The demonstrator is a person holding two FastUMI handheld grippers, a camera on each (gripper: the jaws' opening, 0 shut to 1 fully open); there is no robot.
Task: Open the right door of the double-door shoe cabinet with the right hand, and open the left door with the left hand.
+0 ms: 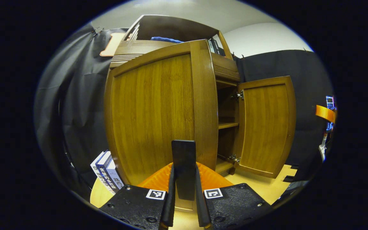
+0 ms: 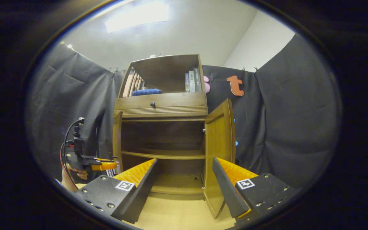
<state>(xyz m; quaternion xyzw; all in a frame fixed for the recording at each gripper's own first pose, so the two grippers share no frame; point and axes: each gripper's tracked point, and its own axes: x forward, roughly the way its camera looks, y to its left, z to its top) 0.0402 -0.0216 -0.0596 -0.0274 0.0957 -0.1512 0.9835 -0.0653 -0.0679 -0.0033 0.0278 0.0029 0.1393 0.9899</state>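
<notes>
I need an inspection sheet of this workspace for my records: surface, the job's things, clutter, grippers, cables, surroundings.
Surface: pale wooden floor under the shoe cabinet.
Job's things: right door swung wide open; left door also swung out, inner shelf bare.
Clutter: books leaning beside the cabinet; more books and a blue item in the top compartment.
Grippers: left gripper closed on a dark handle at the left door; right gripper open, holding nothing.
Cables: a cable loops above the left gripper, held by a hand.
Surroundings: black cloth wall, white wall above.
</notes>
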